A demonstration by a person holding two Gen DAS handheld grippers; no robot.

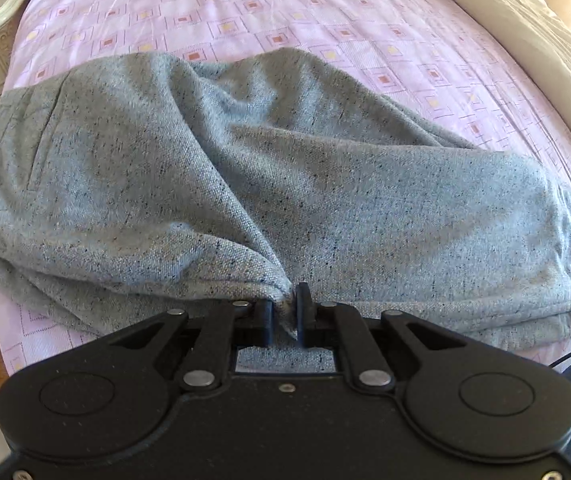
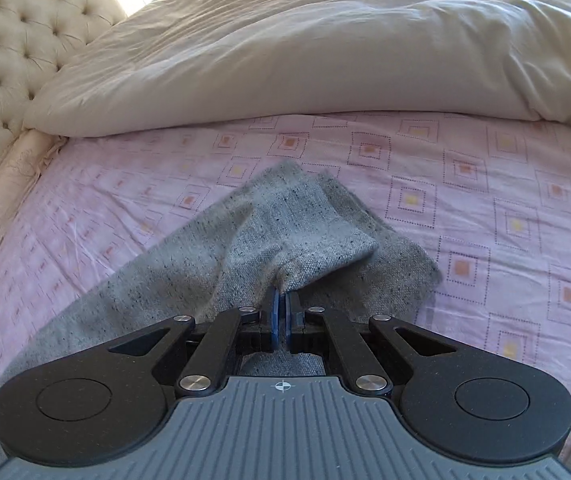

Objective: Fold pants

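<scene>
Left gripper (image 1: 286, 308): we see the jaws pinching the near edge of the grey pants (image 1: 245, 168), whose bulk runs from 9 to 3 o'clock ahead of it on the pink bedsheet (image 1: 325, 12). Right gripper (image 2: 283, 306) clamps a leg end, leg trailing to 7 o'clock. We judge the fold goes toward 12. Duvet (image 2: 325, 52) lies beyond.

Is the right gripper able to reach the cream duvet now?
Probably not yet: the right gripper is shut on the grey pants, and open pink sheet lies before the duvet.

Left hand-held gripper (image 1: 285, 312) pinches grey pants (image 1: 245, 168) on pink bedsheet (image 1: 285, 8).
</scene>
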